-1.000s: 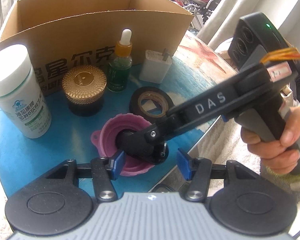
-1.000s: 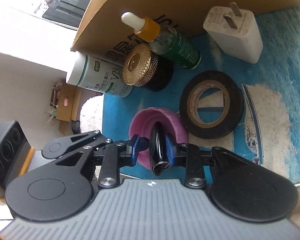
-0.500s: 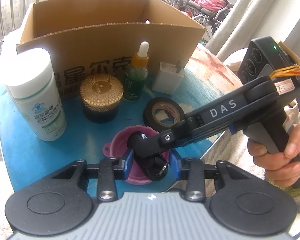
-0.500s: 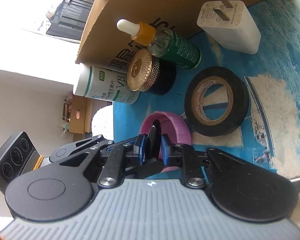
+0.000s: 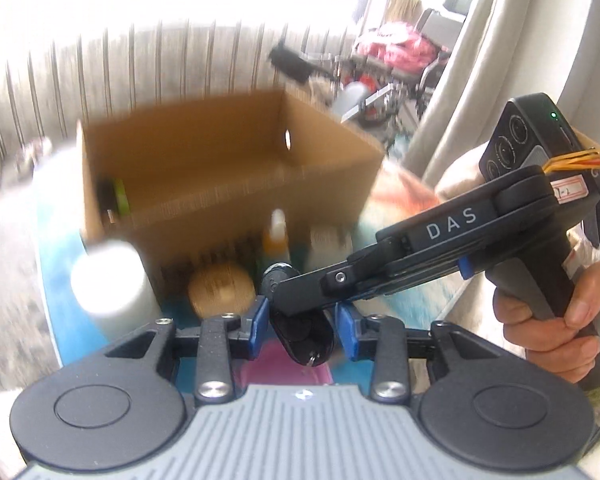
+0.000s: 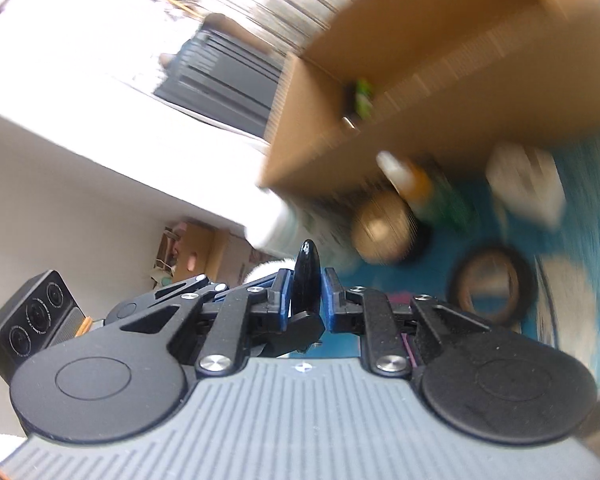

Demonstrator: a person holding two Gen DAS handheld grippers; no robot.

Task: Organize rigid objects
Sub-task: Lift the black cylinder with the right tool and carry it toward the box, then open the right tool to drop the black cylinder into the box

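A black key fob (image 5: 304, 338) hangs in the air between both grippers. My left gripper (image 5: 302, 320) has its blue pads pressed on the fob's two sides. My right gripper (image 6: 306, 284) is shut on the fob's (image 6: 306, 268) thin edge, and in the left wrist view it reaches in from the right as a black arm marked DAS (image 5: 452, 220). Straight below, the pink cup (image 5: 284, 368) stands on the blue table (image 5: 60, 280), mostly hidden by my left gripper's body. The open cardboard box (image 5: 228, 200) stands behind.
In front of the box stand a white bottle (image 5: 112, 288), a gold-lidded jar (image 5: 220, 288), a dropper bottle (image 5: 276, 236) and a white charger (image 6: 524, 184). A black tape roll (image 6: 492, 288) lies flat. Something green (image 5: 120, 196) sits inside the box. A hand (image 5: 560, 328) holds the right gripper.
Both grippers closed on the black fob inside the pink cup and lifted it out. The cup stayed on the table, and the views have tilted up towards the box.
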